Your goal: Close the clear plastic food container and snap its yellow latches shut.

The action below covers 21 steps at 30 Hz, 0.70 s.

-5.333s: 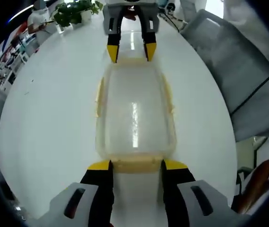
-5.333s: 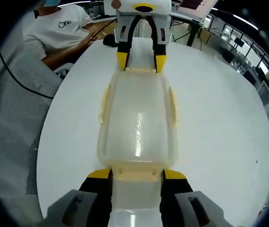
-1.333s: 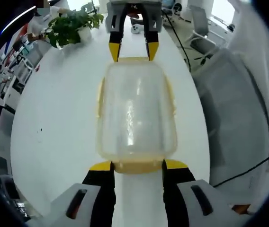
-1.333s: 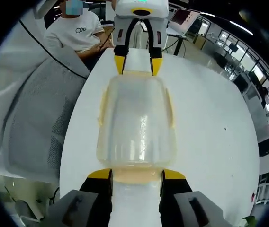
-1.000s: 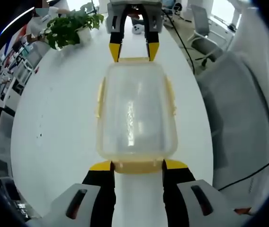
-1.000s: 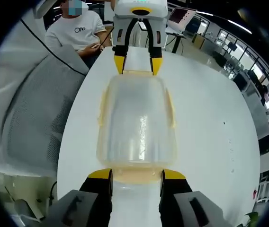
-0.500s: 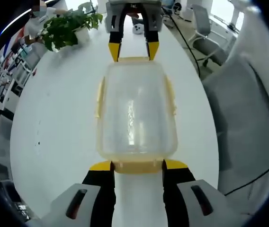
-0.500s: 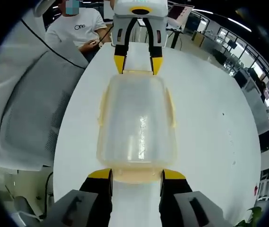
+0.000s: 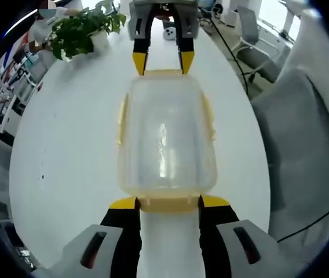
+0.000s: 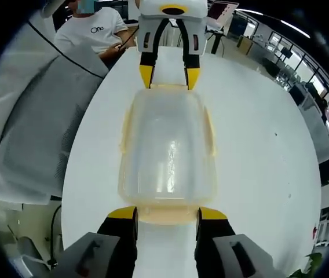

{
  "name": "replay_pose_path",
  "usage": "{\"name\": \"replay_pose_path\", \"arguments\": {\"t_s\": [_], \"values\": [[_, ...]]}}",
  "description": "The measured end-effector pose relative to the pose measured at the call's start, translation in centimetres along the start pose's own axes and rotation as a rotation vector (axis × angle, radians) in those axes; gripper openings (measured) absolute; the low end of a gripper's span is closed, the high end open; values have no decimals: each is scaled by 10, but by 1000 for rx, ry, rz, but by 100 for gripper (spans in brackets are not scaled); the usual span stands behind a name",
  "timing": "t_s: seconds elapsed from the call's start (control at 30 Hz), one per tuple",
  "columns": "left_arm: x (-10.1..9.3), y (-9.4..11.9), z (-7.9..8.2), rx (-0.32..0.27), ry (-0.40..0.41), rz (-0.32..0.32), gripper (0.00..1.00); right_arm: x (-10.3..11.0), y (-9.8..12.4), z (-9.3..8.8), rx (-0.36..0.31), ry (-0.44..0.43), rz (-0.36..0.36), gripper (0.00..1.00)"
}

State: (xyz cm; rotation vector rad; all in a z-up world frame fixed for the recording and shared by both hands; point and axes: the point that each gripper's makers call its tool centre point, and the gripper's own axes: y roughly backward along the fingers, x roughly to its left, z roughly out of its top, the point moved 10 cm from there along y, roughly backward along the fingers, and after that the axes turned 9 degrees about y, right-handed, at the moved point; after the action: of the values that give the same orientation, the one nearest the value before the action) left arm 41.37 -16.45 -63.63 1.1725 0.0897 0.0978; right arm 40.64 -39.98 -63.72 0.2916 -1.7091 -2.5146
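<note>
Container: clear rectangular plastic food container [image 9: 166, 136] with its lid on, lying flat on the round white table [image 9: 66, 150], held end to end between the two grippers.
Latches: pale yellow latches run along both long sides [image 9: 120, 119]; a yellow end latch [image 9: 167, 203] sits at the container's near end in the left gripper view, and another [image 10: 165, 215] at its near end in the right gripper view. All lie flat against the container's walls.
Left gripper: black, yellow-tipped left gripper [image 9: 167, 202] stands with jaws spread about as wide as the end latch, one tip at each corner of it; whether they press on it cannot be told. In the right gripper view it shows at the container's far end [image 10: 169, 77].
Right gripper: matching right gripper [image 10: 165, 213] brackets the opposite end latch the same way, jaws parted to the latch's width. In the left gripper view it appears beyond the container [image 9: 159, 63].
Beside the table: grey mesh office chair [image 10: 34, 133] just off the table's edge; a seated person in a white T-shirt [image 10: 92, 32] beyond the container's far end in the right gripper view.
On the table: green potted plant [image 9: 80, 32] well apart from the container, near the far rim in the left gripper view.
</note>
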Motion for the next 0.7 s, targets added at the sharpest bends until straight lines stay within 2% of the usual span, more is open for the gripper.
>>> {"name": "replay_pose_path", "arguments": {"t_s": [0.7], "values": [[1,-11,-2,8,-16,-4,36,4,-12,-5,7,-6,12,37]]}}
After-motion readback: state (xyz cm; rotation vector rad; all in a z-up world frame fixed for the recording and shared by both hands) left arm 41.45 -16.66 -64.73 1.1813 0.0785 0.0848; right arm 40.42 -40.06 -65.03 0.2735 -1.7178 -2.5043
